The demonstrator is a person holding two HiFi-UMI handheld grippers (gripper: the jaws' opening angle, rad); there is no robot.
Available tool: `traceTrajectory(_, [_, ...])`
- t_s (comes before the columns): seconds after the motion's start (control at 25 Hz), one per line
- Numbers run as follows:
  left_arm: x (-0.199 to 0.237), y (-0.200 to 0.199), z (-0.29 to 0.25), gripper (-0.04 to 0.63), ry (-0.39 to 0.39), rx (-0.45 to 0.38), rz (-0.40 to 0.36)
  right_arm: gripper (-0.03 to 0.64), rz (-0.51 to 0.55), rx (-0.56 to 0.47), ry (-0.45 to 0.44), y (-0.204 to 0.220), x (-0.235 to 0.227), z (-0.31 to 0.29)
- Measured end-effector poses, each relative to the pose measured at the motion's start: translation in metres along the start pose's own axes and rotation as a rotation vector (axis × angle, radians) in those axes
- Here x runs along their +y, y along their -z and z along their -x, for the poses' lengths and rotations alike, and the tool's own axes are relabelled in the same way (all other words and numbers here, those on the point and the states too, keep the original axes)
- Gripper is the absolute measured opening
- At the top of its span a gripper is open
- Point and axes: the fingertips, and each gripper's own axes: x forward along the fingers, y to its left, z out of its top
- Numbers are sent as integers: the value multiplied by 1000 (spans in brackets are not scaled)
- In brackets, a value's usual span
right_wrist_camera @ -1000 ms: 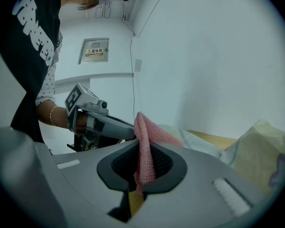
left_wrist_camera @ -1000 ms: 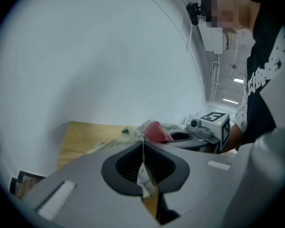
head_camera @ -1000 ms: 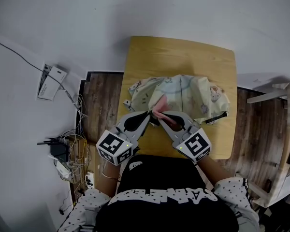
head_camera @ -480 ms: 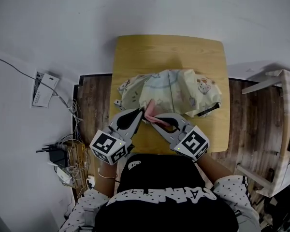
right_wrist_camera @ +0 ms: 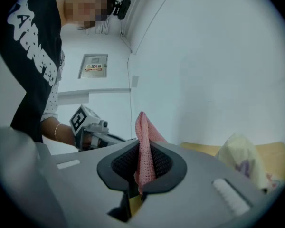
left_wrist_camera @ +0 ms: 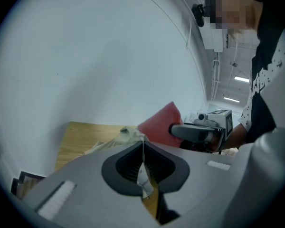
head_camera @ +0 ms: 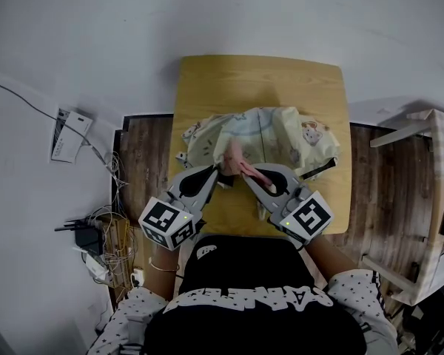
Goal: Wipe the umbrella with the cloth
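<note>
Nearest the person, the left tongs (head_camera: 220, 176) are pinched tight on a pale edge of the umbrella (head_camera: 274, 135) fabric. Just beside them, the right tongs (head_camera: 244, 170) are clamped on the pink cloth (right_wrist_camera: 143, 146), which stands up between the 2 jaws, by the canopy's near edge. Beyond, the collapsed umbrella lies crumpled across the middle of the wooden desk (head_camera: 259, 76).

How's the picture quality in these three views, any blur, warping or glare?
Head view: even, glare-free light, the table edges bow outward, the pink cloth looks slightly smeared. Left gripper view: fisheye circle with black corners, soft foreground. Right gripper view: same black corners, cloth weave crisp between the jaws.
</note>
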Motion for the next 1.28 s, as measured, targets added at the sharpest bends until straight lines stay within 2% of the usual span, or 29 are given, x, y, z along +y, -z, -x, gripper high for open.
traceTrajectory(0.16, [-1,2,4,9,-6,3,6,32,30,-82,102,-19,-28,-1])
traceTrajectory(0.36, [-4,7,8,9,-18,12,14,32,81,-89,223,-32,-63,-1])
traceTrajectory(0.6, [-5,8,13,9,-38,3,27,32,159,-59,304,-35,-91,-4])
traceTrajectory(0.84, [-7,6,18,9,-35,-10,26,32,222,39,303,-12,-102,-19])
traceTrajectory(1.28, [-8,8,21,9,-34,-12,26,32,201,141,240,22,-91,-25])
